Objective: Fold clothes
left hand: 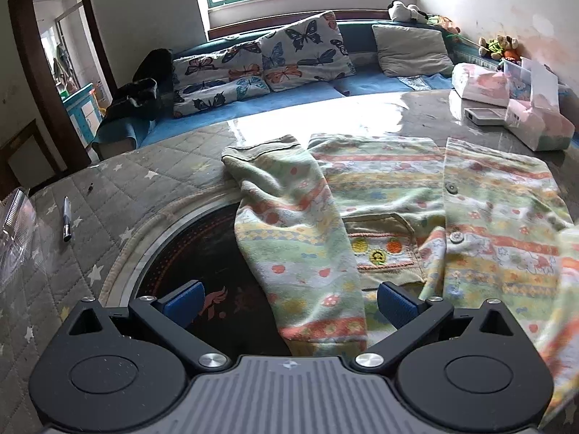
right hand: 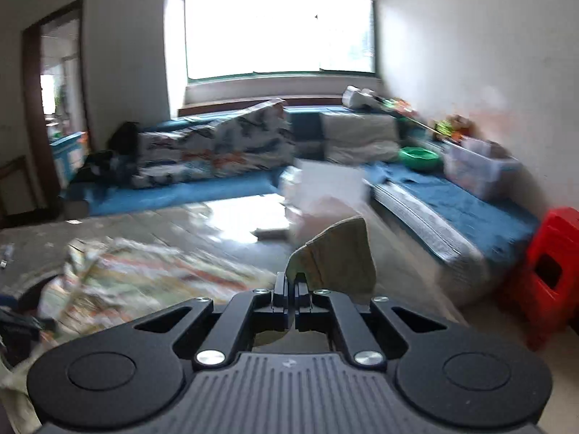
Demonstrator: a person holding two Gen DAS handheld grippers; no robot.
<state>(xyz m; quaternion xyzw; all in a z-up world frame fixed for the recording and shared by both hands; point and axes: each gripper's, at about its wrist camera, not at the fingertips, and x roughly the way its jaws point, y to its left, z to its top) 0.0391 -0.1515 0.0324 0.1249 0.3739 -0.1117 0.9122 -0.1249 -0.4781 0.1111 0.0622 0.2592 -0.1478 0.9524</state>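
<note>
A child's striped, patterned cardigan [left hand: 416, 195] lies flat on the table, buttons up, with its left sleeve [left hand: 289, 231] folded over the front. My left gripper [left hand: 289, 303] is open and empty, its blue pads on either side of that sleeve's upper part. In the blurred right wrist view, my right gripper [right hand: 292, 285] is shut on the cardigan's green cuff [right hand: 336, 253] and holds it lifted above the table. The rest of the cardigan [right hand: 144, 271] lies to the lower left.
A pen [left hand: 67, 218] and a clear plastic box [left hand: 14, 228] lie on the quilted table cover [left hand: 108, 188] at left. Tissue packs [left hand: 535, 123] and a small white box [left hand: 483, 115] sit at the far right. A blue sofa with cushions [left hand: 289, 58] lies beyond; a red stool [right hand: 546, 267] stands at right.
</note>
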